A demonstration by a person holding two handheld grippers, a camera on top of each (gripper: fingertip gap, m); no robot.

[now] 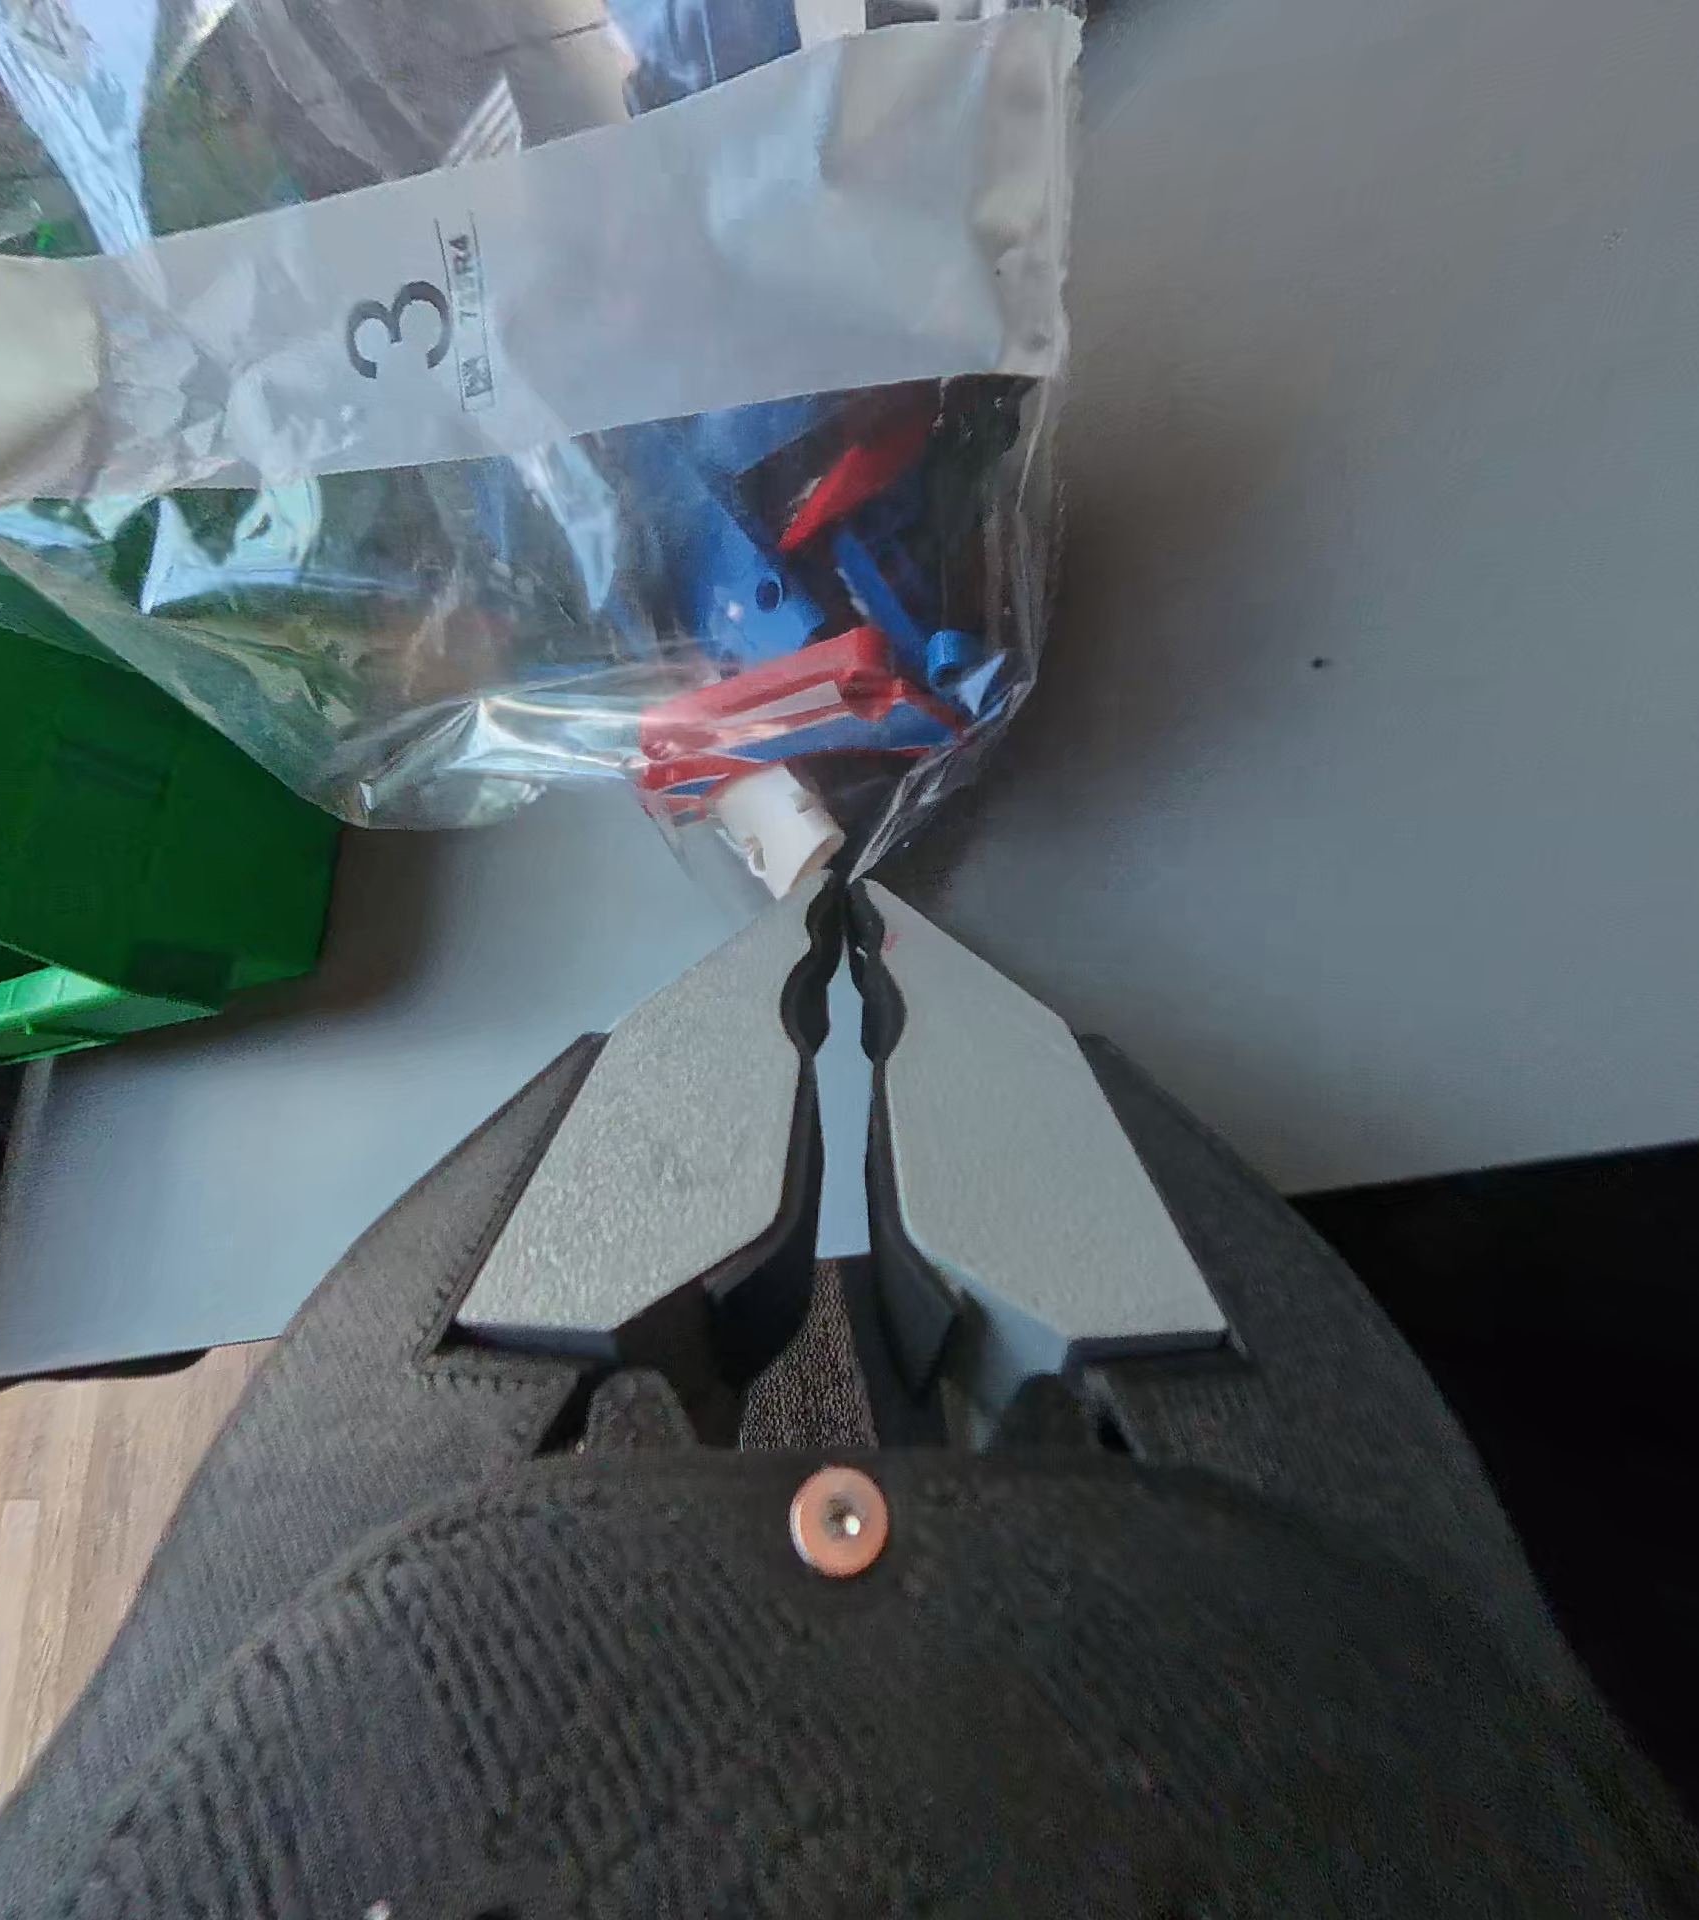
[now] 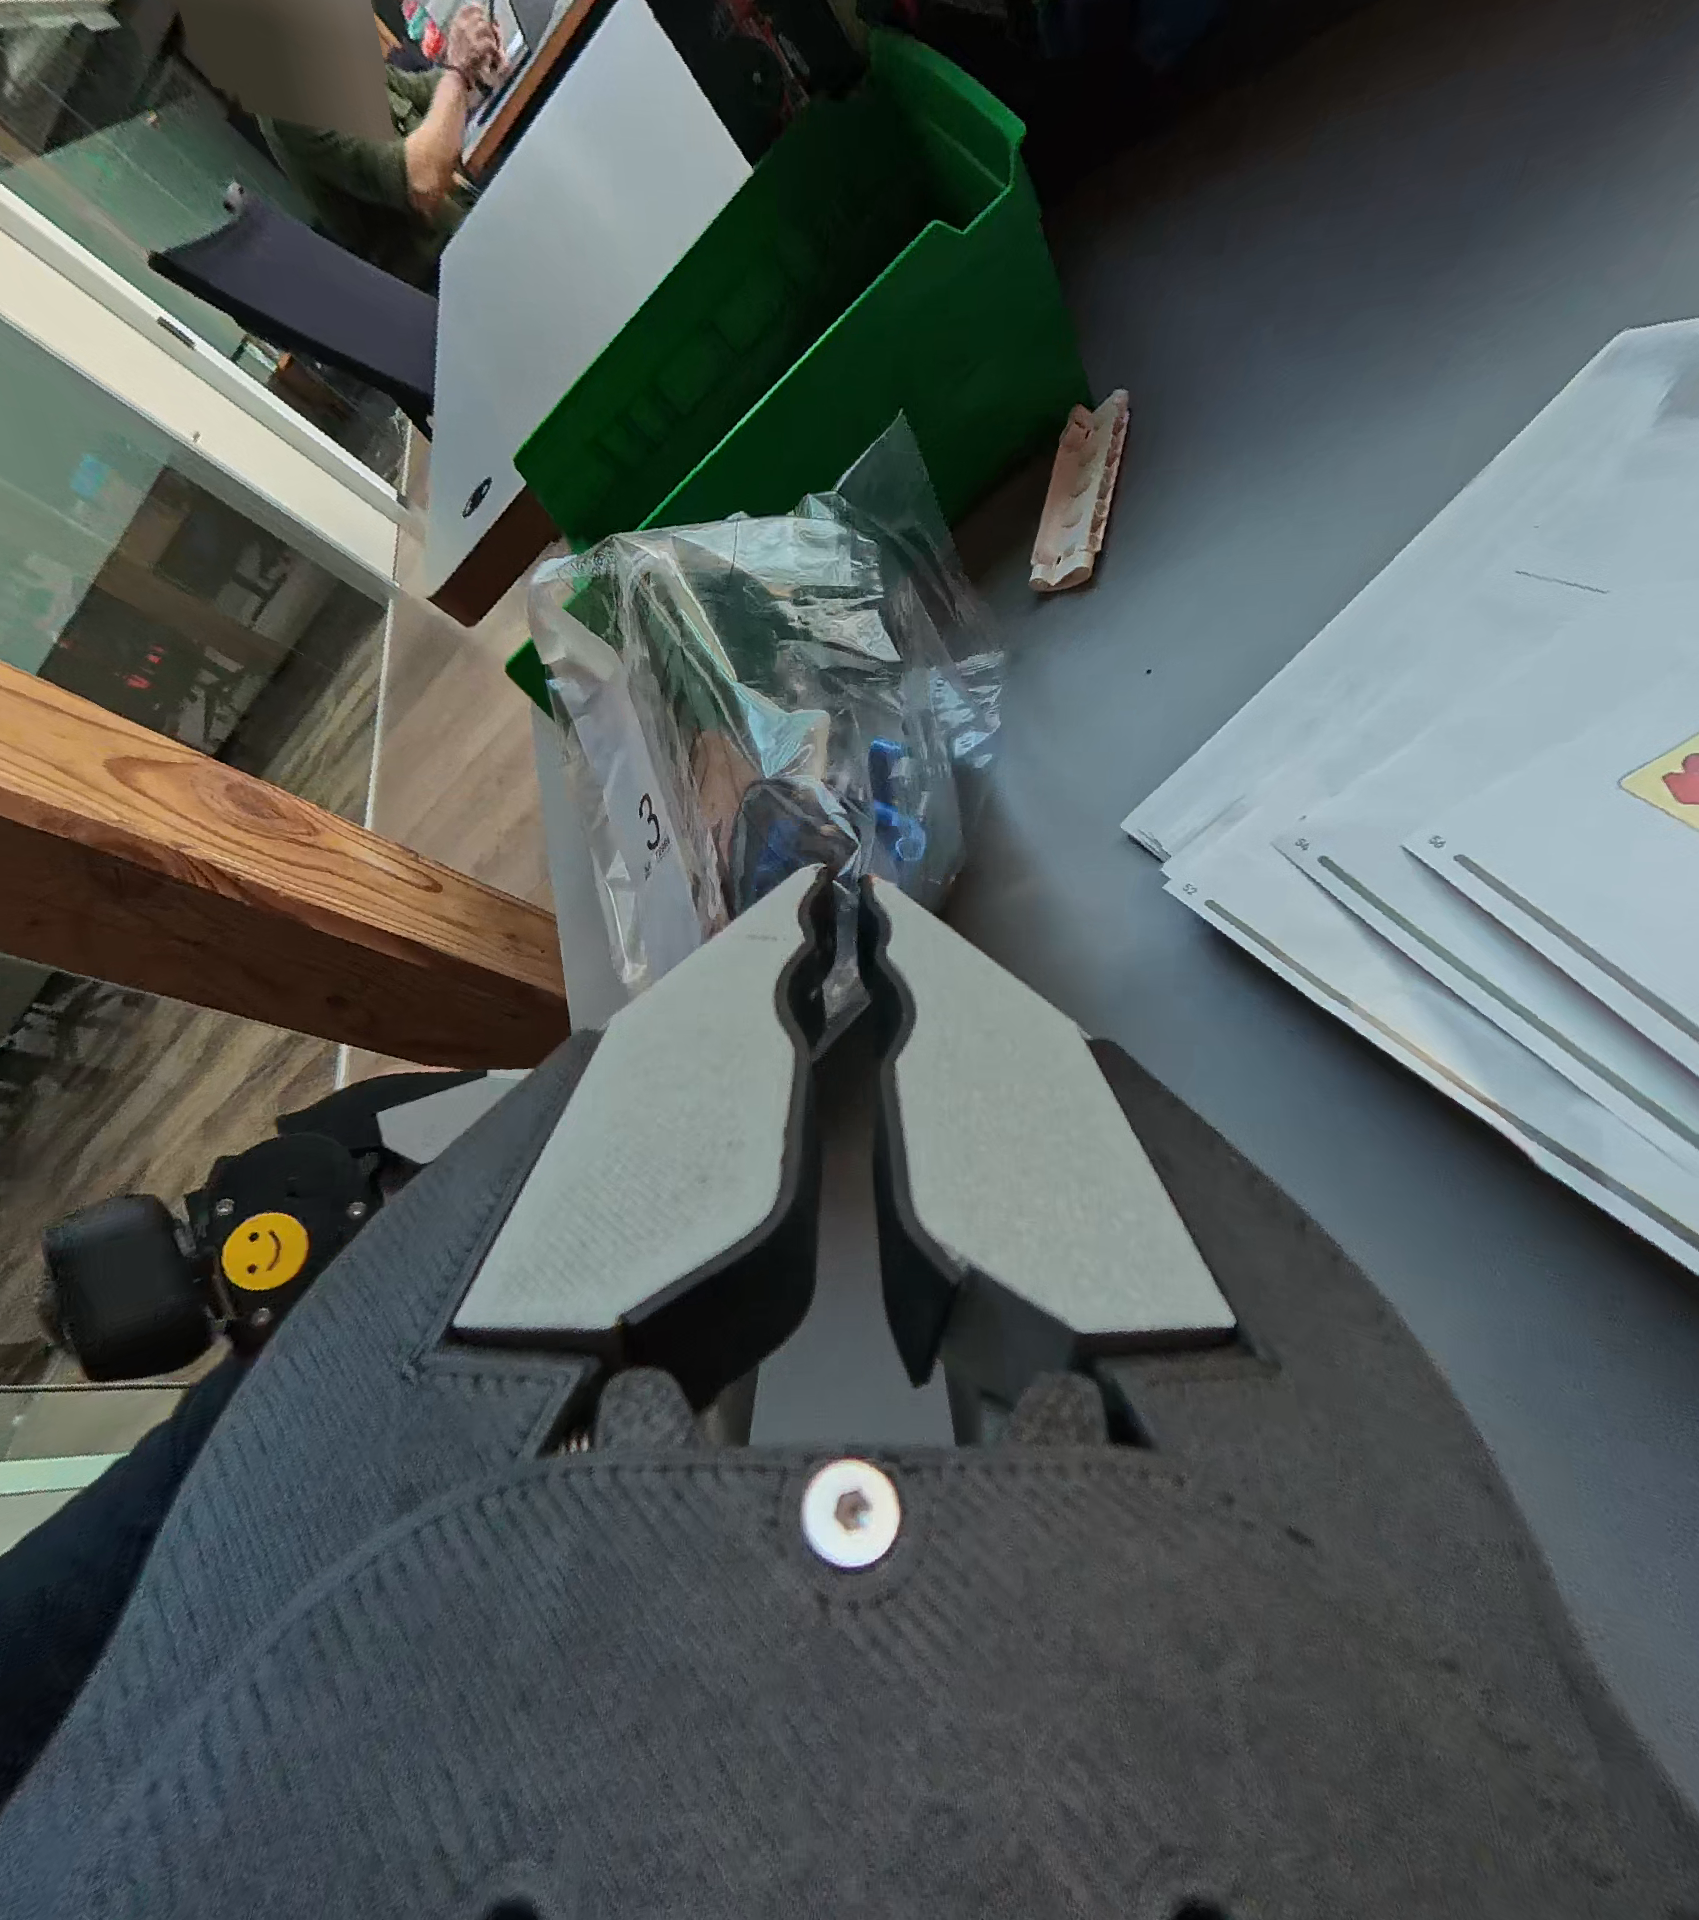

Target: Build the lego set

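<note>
A clear plastic bag [image 1: 512, 416] of Lego pieces hangs over the grey table [image 1: 1447, 520]. Red and blue pieces [image 1: 793, 696] and a white one [image 1: 783, 831] lie in its lower corner. My left gripper [image 1: 840, 899] is shut, its fingertips pinching that bottom corner of the bag. In the right wrist view the same bag [image 2: 751, 675] stands just ahead, and my right gripper [image 2: 840, 894] is shut on a fold of its film, which shows between the pads.
A green bin [image 1: 76, 810] stands left of the bag and shows behind it in the right wrist view [image 2: 824, 343]. Instruction pages [image 2: 1551, 727] lie fanned at the right. A tan ribbed piece [image 2: 1084, 488] lies beside the bin. A wooden beam [image 2: 149, 831] is at the left.
</note>
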